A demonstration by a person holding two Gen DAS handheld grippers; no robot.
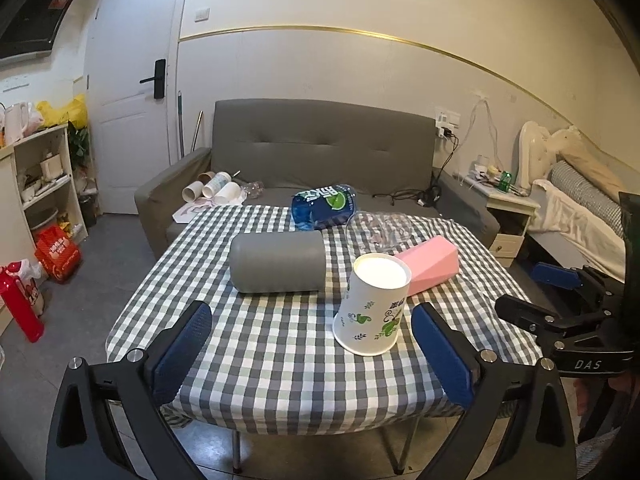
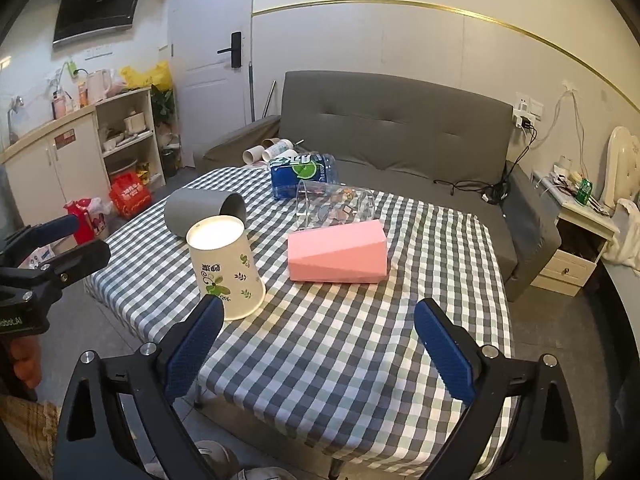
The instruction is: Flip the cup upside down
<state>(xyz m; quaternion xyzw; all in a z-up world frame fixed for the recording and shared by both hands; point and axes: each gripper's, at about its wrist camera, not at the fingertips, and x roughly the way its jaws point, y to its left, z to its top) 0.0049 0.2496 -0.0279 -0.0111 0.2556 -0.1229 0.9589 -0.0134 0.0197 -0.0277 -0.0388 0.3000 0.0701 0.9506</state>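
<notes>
The white paper cup with green leaf print [image 1: 373, 306] stands mouth-down on the grey-and-white checked tablecloth [image 1: 280, 360], its flat white base uppermost, right of centre in the left wrist view and left of centre in the right. Behind it lie a grey cylindrical tumbler on its side [image 1: 278, 262], a pink faceted box [image 1: 430, 265], a clear plastic cup [image 2: 334, 205] and a blue labelled bottle [image 1: 324, 206]. Both the left gripper [image 1: 312, 320] and the right gripper [image 2: 318, 316] hang at the table's near edge, blue pads spread wide, holding nothing.
</notes>
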